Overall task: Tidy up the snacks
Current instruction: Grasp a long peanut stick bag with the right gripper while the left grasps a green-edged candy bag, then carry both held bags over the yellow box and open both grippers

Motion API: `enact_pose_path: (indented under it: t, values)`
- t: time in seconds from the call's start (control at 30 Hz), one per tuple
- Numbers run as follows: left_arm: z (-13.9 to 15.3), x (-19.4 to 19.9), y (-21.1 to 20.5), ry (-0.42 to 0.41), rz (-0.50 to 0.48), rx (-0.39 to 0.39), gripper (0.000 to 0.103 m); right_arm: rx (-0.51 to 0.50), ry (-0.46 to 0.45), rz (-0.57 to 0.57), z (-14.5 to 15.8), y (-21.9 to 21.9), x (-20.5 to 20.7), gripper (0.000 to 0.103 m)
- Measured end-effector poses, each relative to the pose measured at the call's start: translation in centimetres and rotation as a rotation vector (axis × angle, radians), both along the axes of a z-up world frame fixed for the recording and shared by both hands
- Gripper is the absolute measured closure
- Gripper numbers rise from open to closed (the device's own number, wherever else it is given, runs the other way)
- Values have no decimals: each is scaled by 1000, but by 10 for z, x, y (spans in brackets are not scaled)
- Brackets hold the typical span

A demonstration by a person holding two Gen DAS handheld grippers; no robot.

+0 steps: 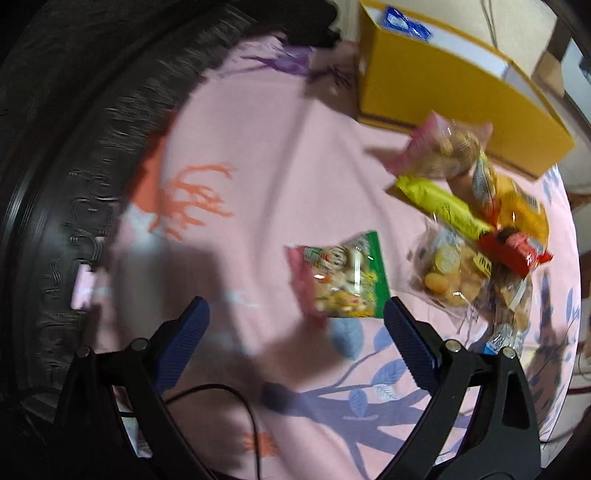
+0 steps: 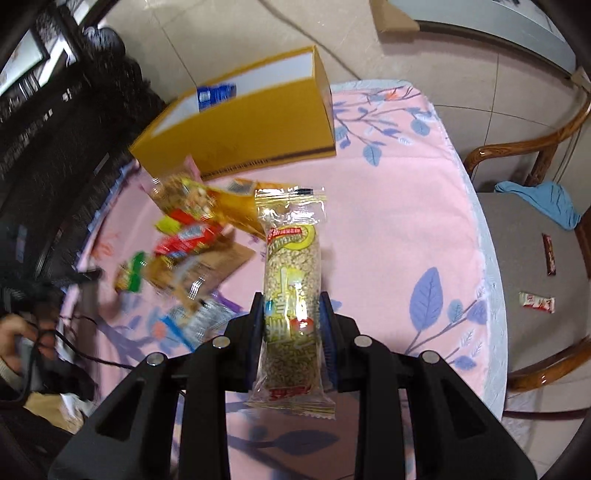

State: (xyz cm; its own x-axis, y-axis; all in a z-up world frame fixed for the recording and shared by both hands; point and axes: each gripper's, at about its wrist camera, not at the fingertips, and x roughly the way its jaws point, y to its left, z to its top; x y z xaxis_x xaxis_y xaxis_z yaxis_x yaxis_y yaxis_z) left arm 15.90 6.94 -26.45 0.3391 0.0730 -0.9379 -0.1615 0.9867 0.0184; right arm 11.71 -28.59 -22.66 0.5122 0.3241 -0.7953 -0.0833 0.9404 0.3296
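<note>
My right gripper (image 2: 291,314) is shut on a long clear-wrapped grain bar (image 2: 291,280), held above the pink tablecloth (image 2: 388,206). My left gripper (image 1: 295,314) is open and empty, just short of a green snack packet (image 1: 343,280). A pile of snacks (image 1: 476,221) lies to its right: a yellow bar, a red pack, clear bags of biscuits. The pile shows in the right wrist view (image 2: 192,236) too. A yellow open box (image 1: 443,96) stands behind the pile, with a blue packet (image 1: 404,22) inside. The box also shows in the right wrist view (image 2: 243,133).
A dark carved furniture piece (image 1: 74,147) borders the table on the left. A wooden chair (image 2: 535,236) at the right holds a blue cloth (image 2: 543,203) and two small snack bars (image 2: 537,302). A black cable (image 1: 236,398) lies near my left gripper.
</note>
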Motion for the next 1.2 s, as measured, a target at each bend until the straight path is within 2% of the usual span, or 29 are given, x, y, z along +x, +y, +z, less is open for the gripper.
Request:
enact_pose_path:
  t: [0.13, 0.3, 0.33, 0.4, 0.47, 0.53, 0.63, 0.73, 0.93, 1.2]
  values:
    - [-18, 9, -12, 26, -24, -6, 6, 45, -23, 1, 18, 5, 4, 74]
    - [-41, 24, -12, 40, 6, -38, 7, 56, -47, 18, 32, 15, 8, 74]
    - [-46, 26, -12, 54, 6, -47, 12, 60, -47, 21, 34, 17, 10, 74]
    - [-47, 26, -16, 30, -6, -38, 20, 53, -54, 27, 36, 20, 11, 74]
    - [-43, 25, -19, 10, -26, -40, 36, 42, -61, 33, 38, 22, 11, 74]
    - [-41, 23, -17, 2, -29, -48, 46, 51, -61, 34, 38, 23, 12, 74]
    - [-33, 15, -11, -30, -23, -102, 50, 50, -70, 33, 42, 23, 13, 74]
    - [-17, 8, -14, -83, -38, -120, 50, 57, -77, 30, 45, 23, 13, 74]
    - [35, -12, -16, -197, -50, -163, 50, 73, -115, 36, 60, 23, 15, 74]
    - [127, 14, -27, -397, -119, -163, 50, 77, -225, 39, 100, 20, 30, 74]
